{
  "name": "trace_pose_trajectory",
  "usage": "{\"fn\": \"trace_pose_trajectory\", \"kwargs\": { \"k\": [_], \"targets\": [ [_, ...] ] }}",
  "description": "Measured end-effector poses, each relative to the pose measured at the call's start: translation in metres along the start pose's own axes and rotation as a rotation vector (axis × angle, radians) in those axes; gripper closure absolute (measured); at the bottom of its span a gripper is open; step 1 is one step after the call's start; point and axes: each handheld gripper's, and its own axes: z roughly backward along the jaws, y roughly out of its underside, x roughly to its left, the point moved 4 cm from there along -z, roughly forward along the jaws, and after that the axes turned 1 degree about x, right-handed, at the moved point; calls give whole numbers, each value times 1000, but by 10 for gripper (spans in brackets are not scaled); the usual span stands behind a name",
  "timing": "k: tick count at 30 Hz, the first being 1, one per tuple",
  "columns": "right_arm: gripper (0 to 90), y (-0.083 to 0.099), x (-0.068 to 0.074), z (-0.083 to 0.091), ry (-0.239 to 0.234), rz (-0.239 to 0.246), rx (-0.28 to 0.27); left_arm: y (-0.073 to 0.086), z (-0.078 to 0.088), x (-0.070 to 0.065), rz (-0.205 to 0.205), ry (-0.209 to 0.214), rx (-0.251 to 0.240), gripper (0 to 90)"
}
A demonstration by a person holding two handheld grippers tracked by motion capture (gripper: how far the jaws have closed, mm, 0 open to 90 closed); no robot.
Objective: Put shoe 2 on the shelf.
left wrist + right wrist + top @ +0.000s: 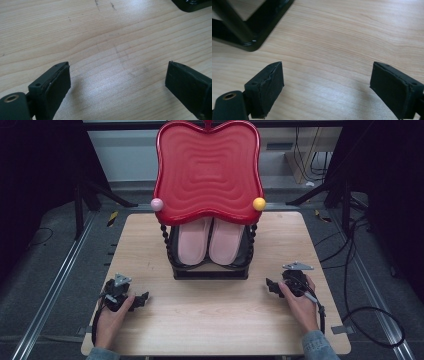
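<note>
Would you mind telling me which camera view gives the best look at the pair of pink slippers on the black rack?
The high view: the pink slippers stand side by side on the black rack, under the red tray. The right gripper view catches a corner of the rack's base, the left gripper view a dark corner that is probably the rack's; no slippers.

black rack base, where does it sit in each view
High view: the black rack base sits mid-table, under the pink slippers and red tray.
Left gripper view: a dark corner of it at the top right edge.
Right gripper view: its corner and a post at the top left.
Shared landmark: the wooden table.
</note>
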Motion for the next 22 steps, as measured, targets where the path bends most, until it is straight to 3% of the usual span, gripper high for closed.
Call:
{"fn": "trace_pose_trajectory", "kwargs": {
  "k": [9,16,22],
  "targets": [
    [111,5,-6,-10,43,-37,15,3,-7,3,4,1,-9,53],
    [78,6,-6,-14,82,-18,20,4,-9,5,17,-3,-36,33],
    [52,7,-5,-14,100,-35,29,4,-9,5,17,-3,-36,30]
  ]
}}
